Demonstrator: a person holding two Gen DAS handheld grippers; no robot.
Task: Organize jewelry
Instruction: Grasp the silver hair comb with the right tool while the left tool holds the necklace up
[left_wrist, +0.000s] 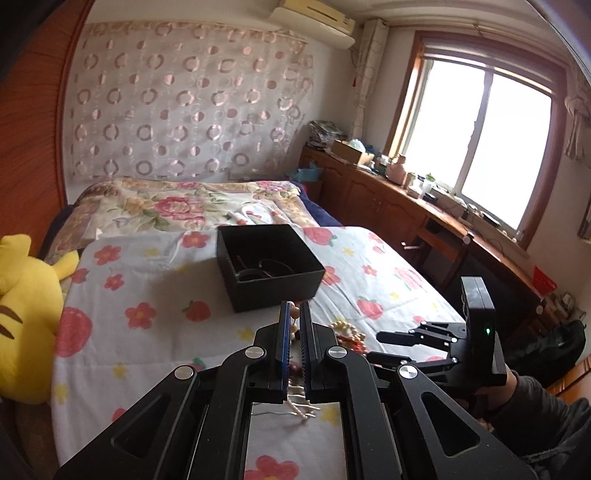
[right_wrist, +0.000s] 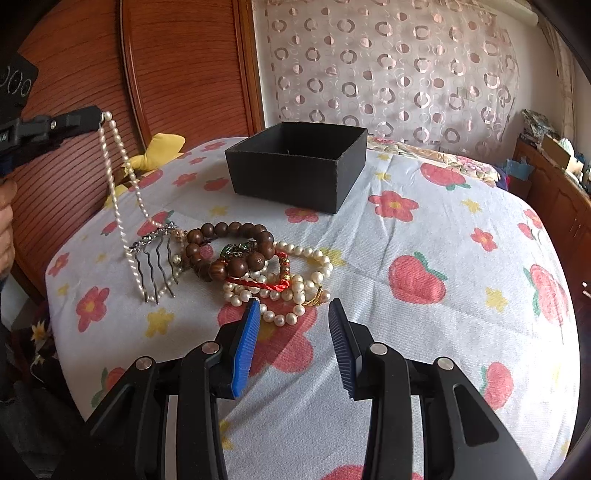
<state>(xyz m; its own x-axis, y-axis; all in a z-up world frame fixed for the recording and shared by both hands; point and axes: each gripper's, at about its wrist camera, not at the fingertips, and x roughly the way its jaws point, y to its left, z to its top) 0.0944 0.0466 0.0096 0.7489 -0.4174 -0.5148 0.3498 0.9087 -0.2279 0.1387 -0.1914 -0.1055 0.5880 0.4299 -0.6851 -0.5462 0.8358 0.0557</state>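
My left gripper (left_wrist: 294, 309) is shut on a long pearl necklace (left_wrist: 294, 314). In the right wrist view the left gripper (right_wrist: 96, 115) is lifted at the upper left, and the pearl necklace (right_wrist: 110, 173) hangs from it down to the bed, its lower end still lying by a metal hair comb (right_wrist: 155, 258). A pile of jewelry (right_wrist: 266, 269) holds a wooden bead bracelet (right_wrist: 229, 236), pearl strands and a red cord. My right gripper (right_wrist: 294, 306) hovers open just in front of the pile, gripping nothing. An open black box (right_wrist: 284, 177) stands behind the pile; dark bangles (left_wrist: 258, 271) lie inside it.
Everything rests on a bed with a flower-print sheet (right_wrist: 424, 332). A yellow plush toy (left_wrist: 26, 306) lies at the bed's left edge. A folded floral quilt (left_wrist: 177, 203) sits behind the box. Wooden cabinets (left_wrist: 388, 199) line the window wall on the right.
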